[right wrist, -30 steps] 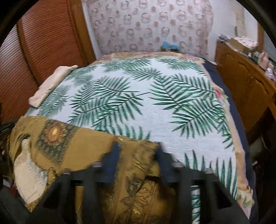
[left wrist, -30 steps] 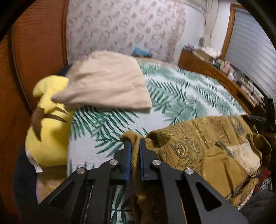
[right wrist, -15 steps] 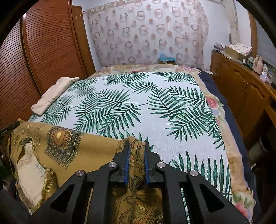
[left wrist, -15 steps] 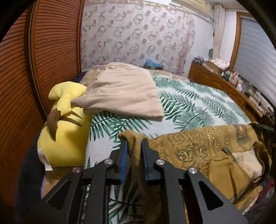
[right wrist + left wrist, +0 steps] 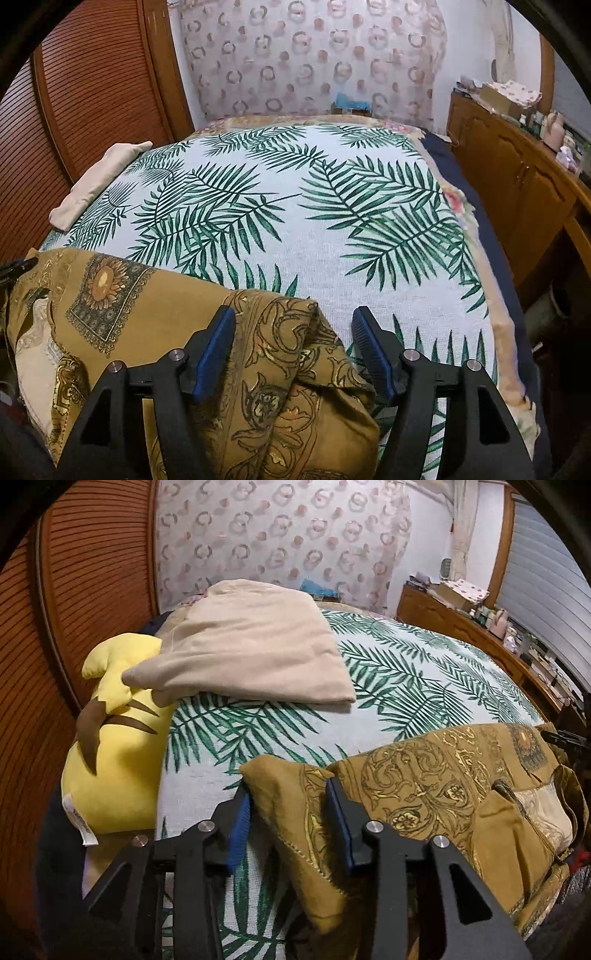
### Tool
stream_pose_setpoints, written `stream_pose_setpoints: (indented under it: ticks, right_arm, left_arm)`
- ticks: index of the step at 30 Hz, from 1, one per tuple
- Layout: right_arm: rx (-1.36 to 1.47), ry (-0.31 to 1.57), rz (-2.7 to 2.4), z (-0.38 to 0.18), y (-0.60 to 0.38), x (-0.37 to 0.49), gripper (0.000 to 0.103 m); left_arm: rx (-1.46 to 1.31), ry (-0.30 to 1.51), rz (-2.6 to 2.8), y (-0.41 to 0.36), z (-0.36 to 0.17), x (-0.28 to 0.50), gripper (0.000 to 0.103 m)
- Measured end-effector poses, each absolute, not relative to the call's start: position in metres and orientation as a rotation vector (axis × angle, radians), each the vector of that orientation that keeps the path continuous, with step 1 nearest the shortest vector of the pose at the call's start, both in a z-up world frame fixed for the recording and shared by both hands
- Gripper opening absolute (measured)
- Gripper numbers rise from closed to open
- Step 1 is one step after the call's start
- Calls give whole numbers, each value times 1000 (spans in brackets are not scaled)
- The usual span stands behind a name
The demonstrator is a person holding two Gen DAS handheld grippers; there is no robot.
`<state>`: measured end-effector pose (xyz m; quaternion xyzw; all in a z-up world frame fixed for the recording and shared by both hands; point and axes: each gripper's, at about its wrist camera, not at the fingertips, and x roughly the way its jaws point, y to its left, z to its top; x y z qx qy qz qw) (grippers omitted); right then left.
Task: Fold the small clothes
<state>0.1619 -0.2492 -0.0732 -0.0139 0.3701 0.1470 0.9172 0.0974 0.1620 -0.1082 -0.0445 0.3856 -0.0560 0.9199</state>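
A mustard-brown patterned garment lies along the near edge of the bed, on the palm-leaf cover. My left gripper is open, its jaws spread on either side of the garment's left corner, which rests loose between them. In the right wrist view my right gripper is open too, with the garment's right end bunched between the spread fingers. The middle of the garment lies flat to the left.
A folded beige cloth lies at the bed's left side, partly on a yellow plush toy. Wooden slatted doors stand on the left. A wooden cabinet with clutter runs along the right.
Both grippers have opened and let go of the garment's corners. The garment has settled onto the bed's near edge.
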Motion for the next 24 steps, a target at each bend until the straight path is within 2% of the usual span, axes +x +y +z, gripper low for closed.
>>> stream_pose_setpoints:
  ticks: [1, 3, 4, 5, 6, 8, 15, 24]
  right_arm:
    - [-31, 760, 308, -74, -249, 161, 68]
    - [-33, 757, 321, -74, -248, 161, 61]
    - [-28, 757, 338, -75, -247, 161, 49]
    - [-21, 761, 362, -75, -245, 160, 28]
    - [-8, 773, 407, -75, -243, 159, 19]
    - [-44, 751, 410, -74, -236, 151, 13]
    - [19, 555, 447, -22, -249, 75, 10]
    - [-5, 221, 458, 106, -279, -45, 10]
  left_arm:
    - [-96, 794, -132, 162, -108, 98, 24]
    - [-117, 798, -152, 162, -108, 98, 13]
    - [-120, 795, -158, 162, -107, 98, 10]
    - [-120, 789, -163, 160, -106, 96, 9]
    - [-115, 774, -163, 158, -103, 93, 8]
    - [-119, 730, -168, 155, -92, 83, 7]
    - [-134, 487, -233, 136, -8, 12, 7]
    - [-134, 162, -253, 134, 115, -53, 7]
